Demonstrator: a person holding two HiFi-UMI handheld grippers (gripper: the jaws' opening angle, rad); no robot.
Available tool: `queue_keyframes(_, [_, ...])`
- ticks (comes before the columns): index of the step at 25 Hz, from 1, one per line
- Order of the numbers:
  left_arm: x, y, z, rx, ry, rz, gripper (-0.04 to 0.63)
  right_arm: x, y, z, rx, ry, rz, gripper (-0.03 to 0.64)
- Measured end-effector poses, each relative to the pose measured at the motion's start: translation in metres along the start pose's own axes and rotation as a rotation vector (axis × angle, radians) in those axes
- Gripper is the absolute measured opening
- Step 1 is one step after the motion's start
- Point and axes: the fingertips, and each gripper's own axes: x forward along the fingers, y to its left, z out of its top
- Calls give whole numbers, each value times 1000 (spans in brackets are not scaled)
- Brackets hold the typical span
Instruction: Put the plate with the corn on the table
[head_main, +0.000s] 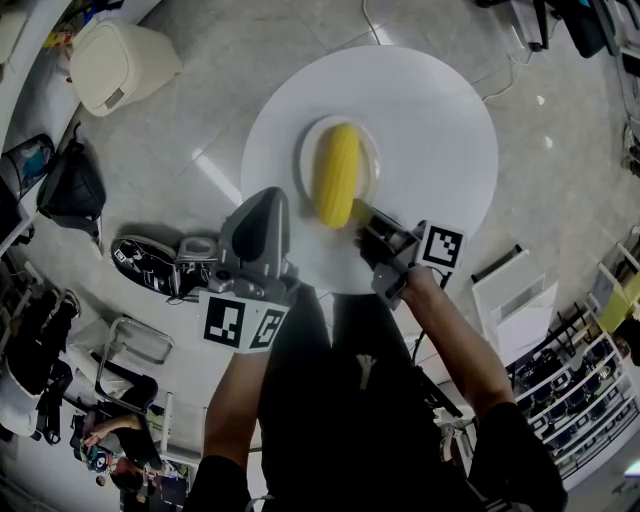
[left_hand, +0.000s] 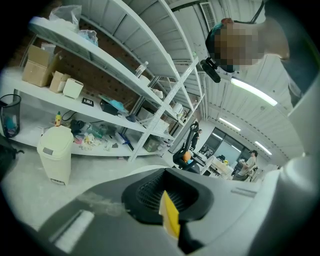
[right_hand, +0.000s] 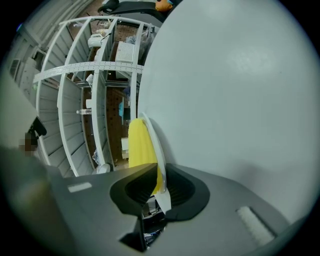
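Right gripper view alone shows right tongs (right_hand: 159, 174) slack around plate (right_hand: 153, 135) rim; left tongs (left_hand: 167, 192) closed

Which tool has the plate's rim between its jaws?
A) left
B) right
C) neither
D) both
B: in the right gripper view the rim of the plate stands between the jaws of the right tool, with the corn lying on it; the left tool is clear of the plate.

light: bright, even — ceiling strips (left_hand: 252, 92); edges: fisheye-warped, dark; blur: slight
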Motion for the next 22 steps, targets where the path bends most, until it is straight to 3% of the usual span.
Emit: queue_keyframes(22, [-8,3,-6,-8,0,5,3,-9,-6,-2,79,-63,-104,130])
